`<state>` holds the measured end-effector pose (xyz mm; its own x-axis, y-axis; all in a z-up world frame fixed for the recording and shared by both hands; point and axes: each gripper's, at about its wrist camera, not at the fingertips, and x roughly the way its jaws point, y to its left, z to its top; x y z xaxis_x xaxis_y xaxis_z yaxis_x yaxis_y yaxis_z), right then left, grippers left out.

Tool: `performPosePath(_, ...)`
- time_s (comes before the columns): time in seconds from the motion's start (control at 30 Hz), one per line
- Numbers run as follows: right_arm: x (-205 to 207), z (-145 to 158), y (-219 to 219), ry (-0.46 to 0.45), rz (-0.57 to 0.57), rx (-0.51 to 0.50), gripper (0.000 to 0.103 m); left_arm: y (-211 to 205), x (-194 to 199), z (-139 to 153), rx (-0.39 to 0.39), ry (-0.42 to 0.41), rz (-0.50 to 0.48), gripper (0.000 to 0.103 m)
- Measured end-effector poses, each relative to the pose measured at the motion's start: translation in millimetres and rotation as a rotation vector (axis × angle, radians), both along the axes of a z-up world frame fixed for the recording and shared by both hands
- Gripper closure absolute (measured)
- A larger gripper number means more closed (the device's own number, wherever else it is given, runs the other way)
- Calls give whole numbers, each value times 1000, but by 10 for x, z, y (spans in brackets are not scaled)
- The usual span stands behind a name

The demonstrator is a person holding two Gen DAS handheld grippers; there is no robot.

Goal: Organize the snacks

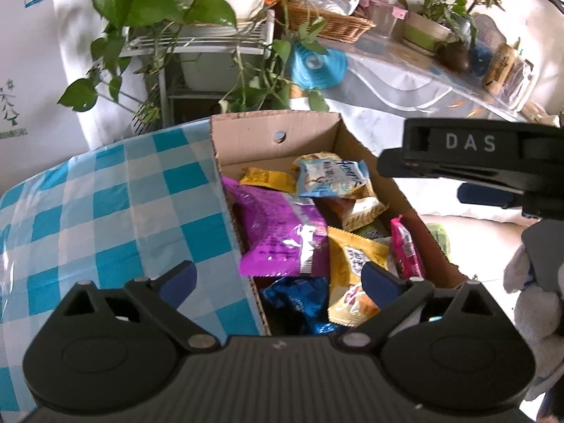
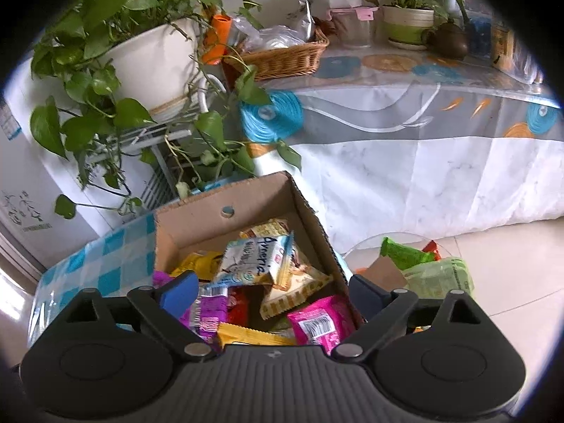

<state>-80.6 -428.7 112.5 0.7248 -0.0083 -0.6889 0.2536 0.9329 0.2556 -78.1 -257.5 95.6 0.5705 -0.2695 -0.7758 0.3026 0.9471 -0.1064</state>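
Observation:
A cardboard box (image 1: 268, 134) (image 2: 197, 218) stands on a blue-checked cloth and holds several snack packets: a purple bag (image 1: 282, 236), a light-blue packet (image 1: 331, 176) (image 2: 253, 261), yellow packets (image 1: 356, 257) and a pink packet (image 1: 405, 246) (image 2: 320, 320). My left gripper (image 1: 278, 280) is open and empty above the box's near end. My right gripper (image 2: 273, 287) is open and empty above the box; its body (image 1: 472, 162) shows at the right of the left wrist view.
A checked tablecloth (image 1: 105, 211) lies left of the box. Green and red packets (image 2: 423, 264) lie on a clear plate on the floor to the right. Potted plants (image 2: 134, 56), a wicker basket (image 2: 285, 56) and a covered table (image 2: 423, 112) stand behind.

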Motion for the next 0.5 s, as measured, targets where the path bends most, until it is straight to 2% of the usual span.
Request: performPosePath(0.5, -68, -20, -3, 27, -61, -57, 2, 152, -61, 42, 46, 16, 64, 4)
